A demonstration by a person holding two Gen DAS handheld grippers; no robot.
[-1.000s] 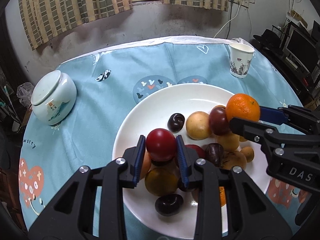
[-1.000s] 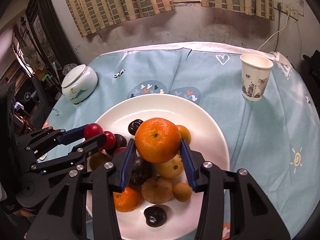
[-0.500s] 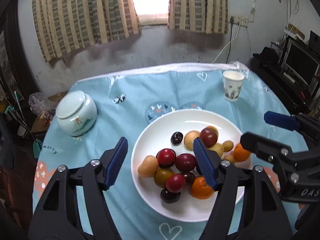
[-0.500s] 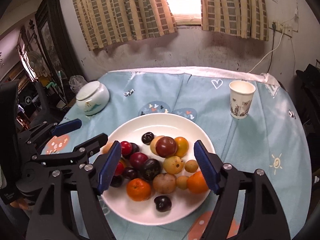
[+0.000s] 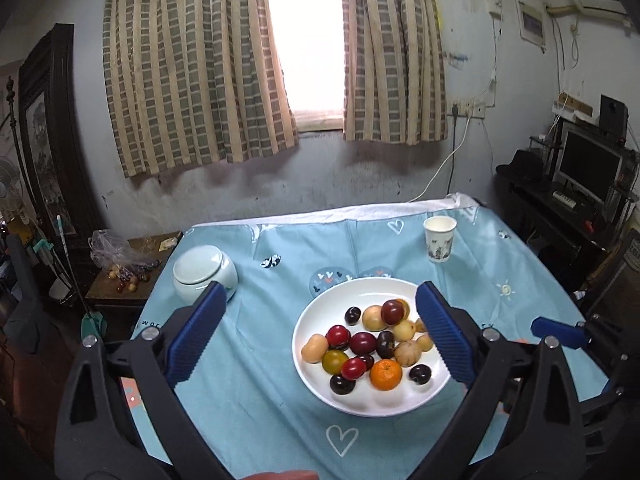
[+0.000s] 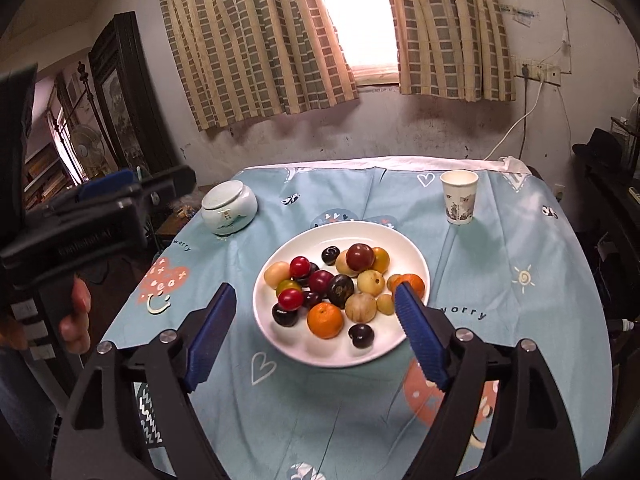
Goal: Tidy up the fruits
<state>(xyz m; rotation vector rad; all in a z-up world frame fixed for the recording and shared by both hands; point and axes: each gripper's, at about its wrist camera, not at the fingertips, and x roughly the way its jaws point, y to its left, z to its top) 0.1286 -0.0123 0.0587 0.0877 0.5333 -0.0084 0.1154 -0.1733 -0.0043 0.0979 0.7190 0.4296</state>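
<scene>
Both grippers are up over the table [image 5: 280, 400] w/ nothing between their fingers. Left gripper [image 5: 316, 336] has just been opening its jaws: blue pads stand wide apart, 1 near the lidded ceramic jar [image 5: 205, 274], the other over the right rim of the white plate [image 5: 352, 400]. Right gripper [image 6: 316, 336] has also just been opening; its pads are apart, straddling the plate in its own view, empty.

The fruits [image 6: 332, 288] all sit on the plate, roughly mid-table on the blue printed cloth. Approx 20 pcs piled loosely: 2 oranges, 1 at the near side [image 6: 325, 320] and 1 at the right edge [image 6: 412, 282], partly behind the right pad; red round ones, e.g. [image 6: 299, 267]; dark plum-like ones, e.g. [image 6: 361, 336]; yellow-tan ones, e.g. [image 6: 277, 273]. Most touch a neighbour; the dark one at front lies a bit apart.

Paper cup [image 6: 459, 197] stands upright at the far right of the table, well apart from the plate. Jar is at far left, lid on. In the right wrist view a hand [image 6: 74, 316] grips the left gripper's handle at the left edge.
</scene>
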